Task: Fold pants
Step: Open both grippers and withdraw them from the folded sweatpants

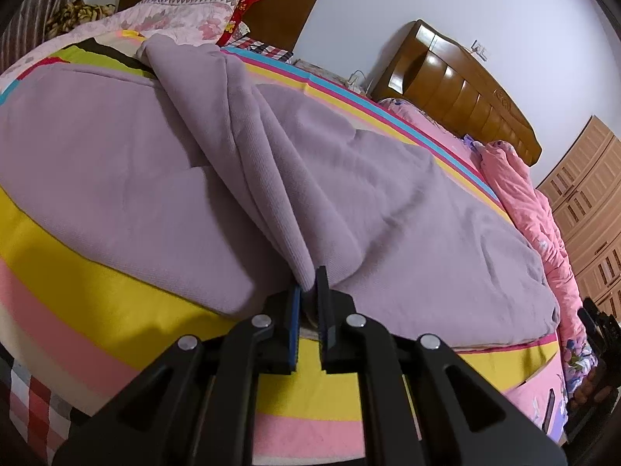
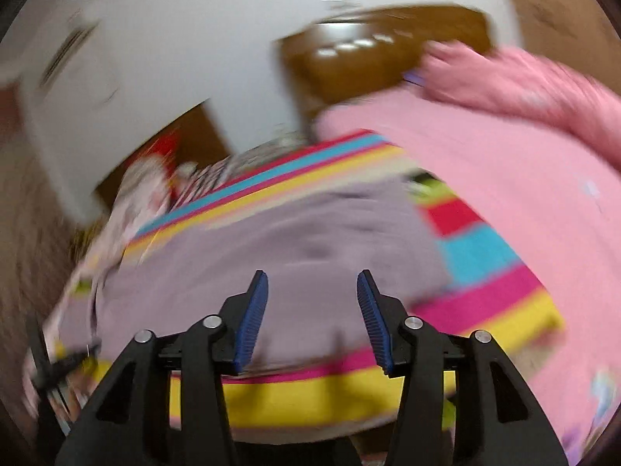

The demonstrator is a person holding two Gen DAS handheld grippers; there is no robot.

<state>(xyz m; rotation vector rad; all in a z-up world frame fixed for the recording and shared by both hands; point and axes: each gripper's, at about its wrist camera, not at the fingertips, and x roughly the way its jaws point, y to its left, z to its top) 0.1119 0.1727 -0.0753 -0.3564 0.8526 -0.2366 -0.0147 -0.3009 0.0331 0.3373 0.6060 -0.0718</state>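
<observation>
Mauve knit, soft and ribbed: the pants (image 1: pixel 128 178) lie spread across the striped bedsheet (image 1: pixel 77 272), close to the bed's near edge, with 1 fold of cloth drawn up into a ridge that runs down to the left tool (image 1: pixel 308 295). That tool is pressed together, pinching the tip of this ridge between its pads. The right tool (image 2: pixel 312 314) stands spread, nothing between its fingers, hovering over the pants (image 2: pixel 291 240) near that same edge.

The risk, as I judge it, is the small bite: only a little fabric sits in the left tool, so a pull could slip it free or drag the whole garment askew toward the edge, since nothing pins the other end.

The right wrist view is badly smeared, so creases and hems there are unreadable. The waistband cannot be told from the leg ends in either view. Pink bedding (image 1: pixel 520 194) crowds the bed's right side.
</observation>
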